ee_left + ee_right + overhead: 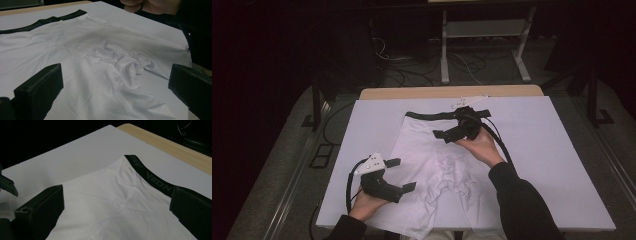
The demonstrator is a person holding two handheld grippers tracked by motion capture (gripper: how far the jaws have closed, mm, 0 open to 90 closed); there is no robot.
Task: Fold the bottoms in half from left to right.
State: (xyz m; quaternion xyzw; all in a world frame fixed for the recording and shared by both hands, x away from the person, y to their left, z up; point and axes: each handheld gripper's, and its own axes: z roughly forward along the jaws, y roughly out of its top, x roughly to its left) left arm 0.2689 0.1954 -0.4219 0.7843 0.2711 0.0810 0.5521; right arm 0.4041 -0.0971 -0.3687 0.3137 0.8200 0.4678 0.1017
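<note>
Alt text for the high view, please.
White shorts with a black waistband lie on a white table, bunched near the middle. The left gripper hovers open at the near left edge, the right gripper open near the waistband.

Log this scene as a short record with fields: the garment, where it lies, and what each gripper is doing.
garment: white shorts with a black waistband, laid flat, bunched at the middle
surface: white board on a wooden table
left gripper: jaws open, at the shorts' near left edge, holding nothing
right gripper: jaws open, above the shorts by the waistband, holding nothing
</note>
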